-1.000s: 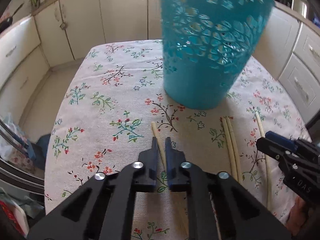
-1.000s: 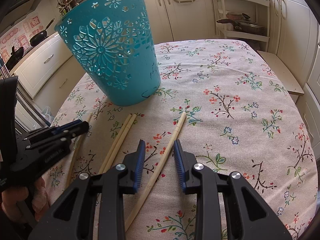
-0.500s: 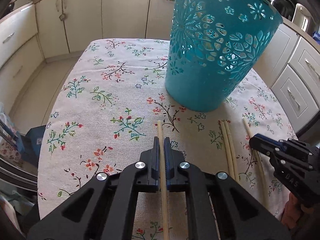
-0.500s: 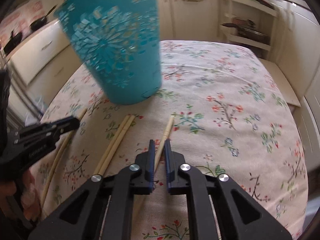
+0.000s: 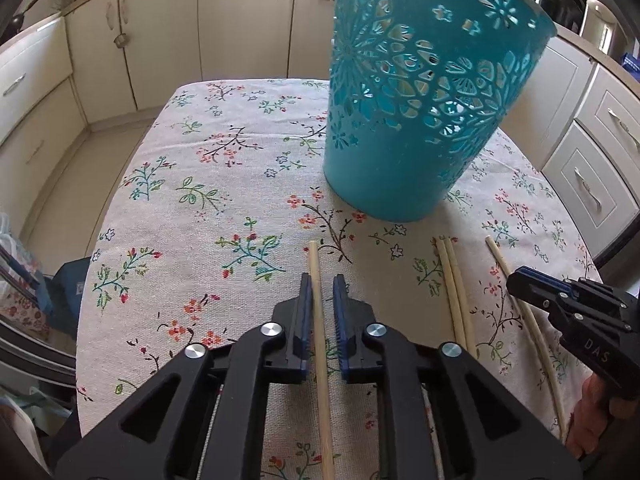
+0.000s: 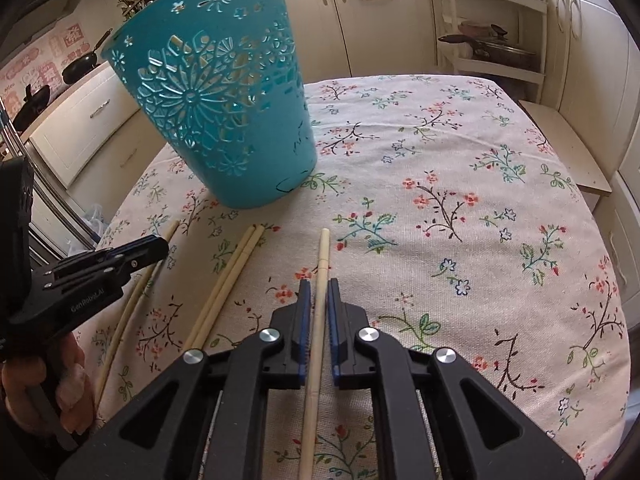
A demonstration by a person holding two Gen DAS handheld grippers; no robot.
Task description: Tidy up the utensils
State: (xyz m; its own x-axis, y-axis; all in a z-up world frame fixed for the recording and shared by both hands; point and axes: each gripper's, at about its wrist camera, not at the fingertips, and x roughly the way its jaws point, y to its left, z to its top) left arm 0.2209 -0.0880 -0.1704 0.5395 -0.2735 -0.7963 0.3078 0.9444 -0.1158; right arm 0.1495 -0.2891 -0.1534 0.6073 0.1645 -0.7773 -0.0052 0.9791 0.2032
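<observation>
Closed since earlier frame: right gripper (image 6: 317, 300), clamped on chopstick (image 6: 322, 256) near teal basket (image 6: 224, 112). Left gripper (image 5: 320, 296) opening, pads loose about another chopstick (image 5: 314, 264). Advised: regrip squarely, lift level, tip into basket.

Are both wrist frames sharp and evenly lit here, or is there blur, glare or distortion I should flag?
Left wrist view: sharp, soft daylight, strong fisheye bending of the cabinets, dark vignette in the corners; the teal basket is crisp. Right wrist view: equally sharp, the same barrel distortion, mild brightness on the tablecloth, no harsh glare.
</observation>
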